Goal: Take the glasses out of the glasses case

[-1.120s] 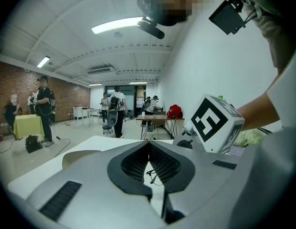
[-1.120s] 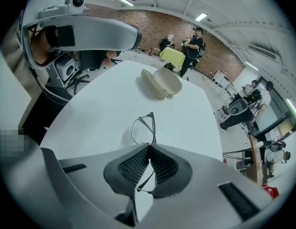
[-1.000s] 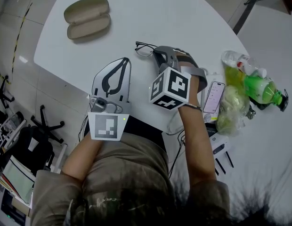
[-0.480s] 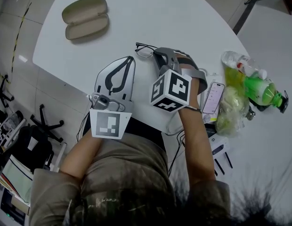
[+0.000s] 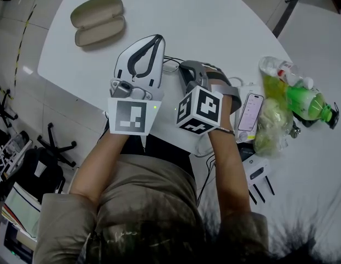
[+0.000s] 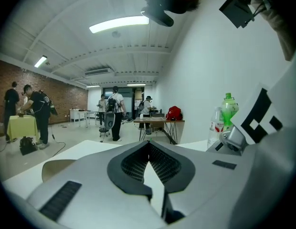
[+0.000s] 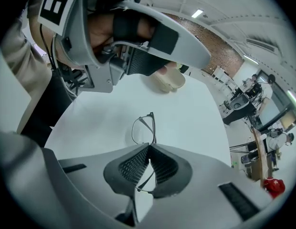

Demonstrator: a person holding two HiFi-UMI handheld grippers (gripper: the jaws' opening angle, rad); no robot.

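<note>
The open beige glasses case (image 5: 97, 19) lies at the far left of the white table (image 5: 214, 21), with nothing visible inside. The black thin-rimmed glasses (image 5: 171, 65) are out on the table near its front edge, partly hidden by my left gripper. My right gripper (image 5: 185, 66) is shut on the glasses (image 7: 143, 130); one lens sticks out past its tips (image 7: 149, 147). My left gripper (image 5: 158, 38) is shut and holds nothing. It is raised beside the right one and points away over the table (image 6: 149, 144). The case (image 7: 169, 80) shows beyond the glasses.
A phone (image 5: 249, 113), a green bottle (image 5: 305, 104) and a bag of greenish things (image 5: 272, 122) lie at the right. The table's curved edge runs just left of my left gripper, with floor and an office chair (image 5: 55, 144) below. Several people stand far off (image 6: 112, 111).
My left gripper has moved forward and to the right, and now overlaps the left part of the glasses. The right gripper has stayed put, still shut on the glasses.
</note>
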